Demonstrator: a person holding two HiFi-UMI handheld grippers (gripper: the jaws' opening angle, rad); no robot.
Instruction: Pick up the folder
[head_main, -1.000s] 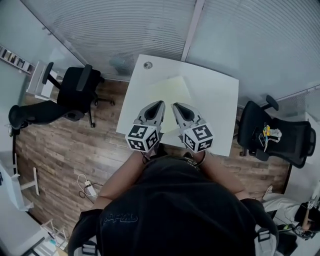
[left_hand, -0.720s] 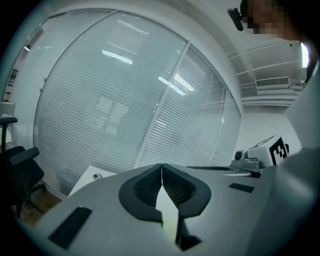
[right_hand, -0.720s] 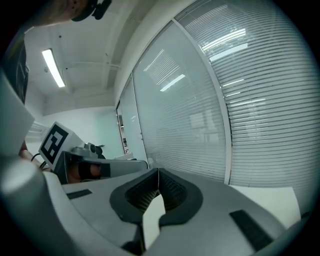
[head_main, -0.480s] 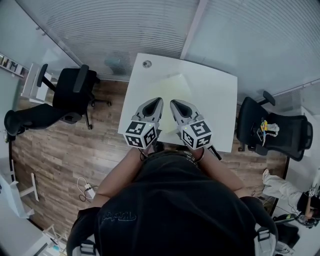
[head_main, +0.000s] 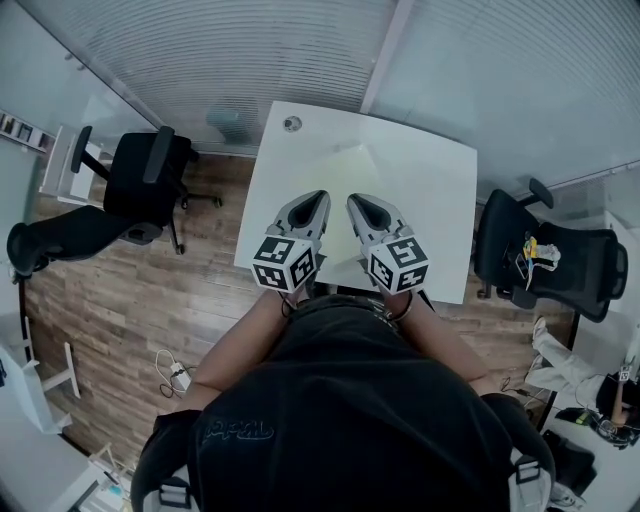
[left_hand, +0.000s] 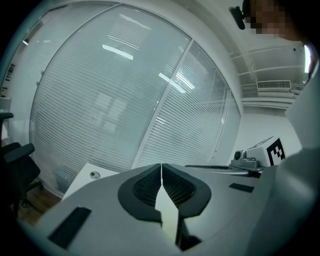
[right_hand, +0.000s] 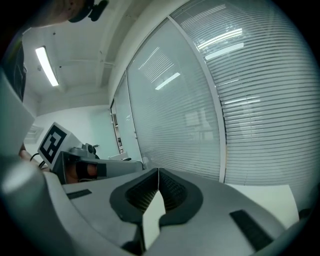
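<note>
A pale yellow folder (head_main: 345, 168) lies flat on the white table (head_main: 432, 215), towards its far middle. Both grippers hover side by side over the table's near edge, pointing at the folder from the near side and short of it. My left gripper (head_main: 317, 198) is shut with nothing between its jaws; in the left gripper view its pads (left_hand: 150, 187) meet in a thin line. My right gripper (head_main: 355, 201) is shut and empty too, and its pads (right_hand: 172, 192) press together in the right gripper view. The right gripper's marker cube (left_hand: 274, 148) shows at the left gripper view's right.
A round cable grommet (head_main: 291, 124) sits at the table's far left corner. Black office chairs stand left (head_main: 140, 185) and right (head_main: 548, 262) of the table. A glass wall with blinds (head_main: 250, 50) runs behind it. A cable and plug (head_main: 176, 374) lie on the wooden floor.
Both grippers have edged a little forward and lower over the table's near edge, staying shut and side by side. The folder has not moved.
</note>
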